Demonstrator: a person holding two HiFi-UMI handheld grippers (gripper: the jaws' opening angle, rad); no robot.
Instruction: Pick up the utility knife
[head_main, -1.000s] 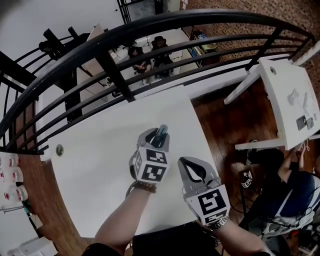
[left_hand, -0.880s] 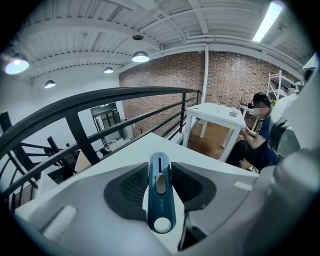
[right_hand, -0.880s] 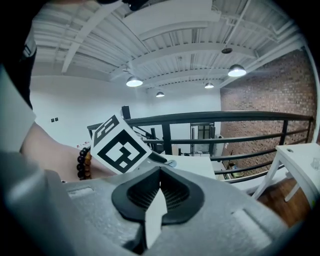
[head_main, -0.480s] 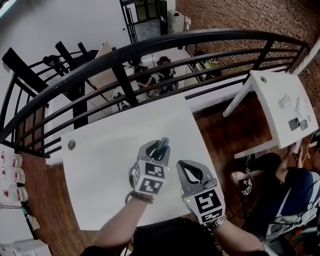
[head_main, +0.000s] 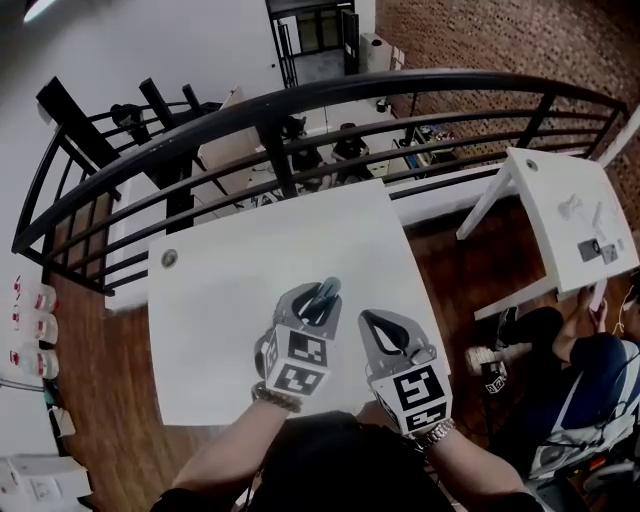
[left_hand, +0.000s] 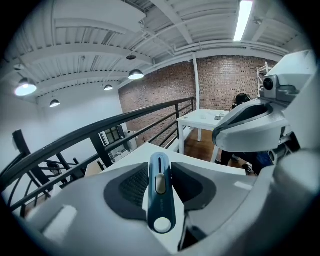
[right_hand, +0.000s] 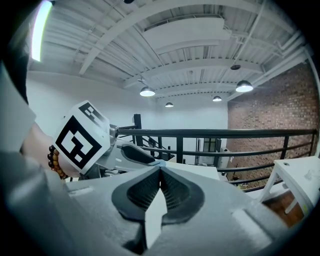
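A dark blue utility knife (left_hand: 160, 192) with a pale slider lies lengthwise between the jaws of my left gripper (left_hand: 161, 177), which is shut on it. In the head view the knife (head_main: 324, 295) sticks out of the left gripper (head_main: 318, 300), held above the white table (head_main: 220, 300). My right gripper (head_main: 380, 335) hovers just to its right, jaws closed tip to tip with nothing between them. The right gripper view shows the right gripper (right_hand: 160, 172) with its tips meeting and the left gripper's marker cube (right_hand: 80, 140) at the left.
A black metal railing (head_main: 300, 110) runs along the table's far side, with a lower floor beyond it. A second white table (head_main: 570, 220) stands at the right, and a seated person (head_main: 580, 370) is below it. Wooden floor (head_main: 450, 270) lies between the tables.
Both grippers have risen from the table and drawn back towards me, the left still gripping the knife. The table and railing now look farther off.
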